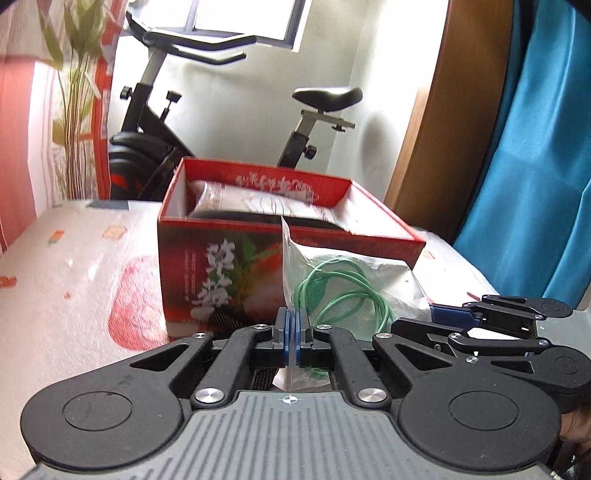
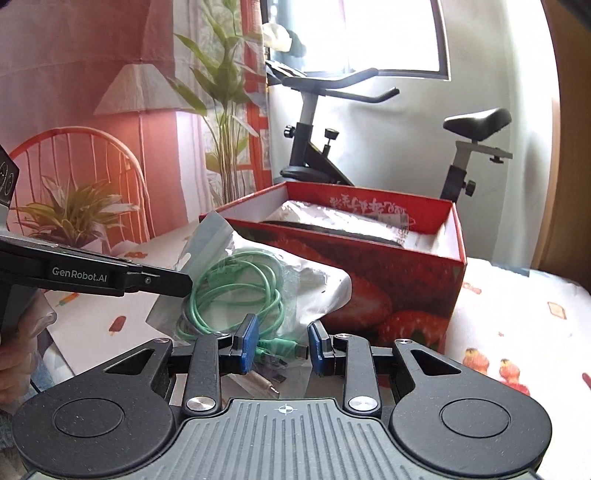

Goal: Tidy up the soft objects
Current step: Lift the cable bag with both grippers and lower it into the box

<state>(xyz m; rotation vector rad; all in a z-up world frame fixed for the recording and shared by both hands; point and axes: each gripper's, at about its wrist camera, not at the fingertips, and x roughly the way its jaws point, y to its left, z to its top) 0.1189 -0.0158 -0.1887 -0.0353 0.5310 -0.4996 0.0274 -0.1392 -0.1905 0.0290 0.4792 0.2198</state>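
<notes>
**A:** What's on your left side?

**B:** My left claw (image 1: 292,332) is pinched fully together on the edge of a clear plastic bag (image 1: 354,280). The film runs straight up between the blue pads. From my right camera, that same claw (image 2: 186,282) reaches in from the left and meets the bag (image 2: 258,273) at its left edge.

**A:** What's in the bag?

**B:** A coiled green cable (image 2: 236,291), plus a few plugs and connectors bunched at the bottom near my right claw.

**A:** And the right claw?

**B:** My right claw (image 2: 282,349) stands at a narrow gap, with the bottom of the bag and the plugs between its blue pads. I can't tell whether the pads actually press on the bag. In the left camera it shows at the right edge (image 1: 448,314), its tips against the bag's right side.

**A:** Where is the bag relative to everything else?

**B:** It hangs between my two claws, in front of an open red box (image 2: 406,295) printed with strawberries. Inside the box lies another wrapped packet (image 2: 343,221). The box sits on a bed (image 1: 74,266) with a white patterned sheet.

**A:** Farther right?

**B:** An exercise bike (image 2: 476,122) behind the box, under a bright window (image 2: 391,33).
</notes>
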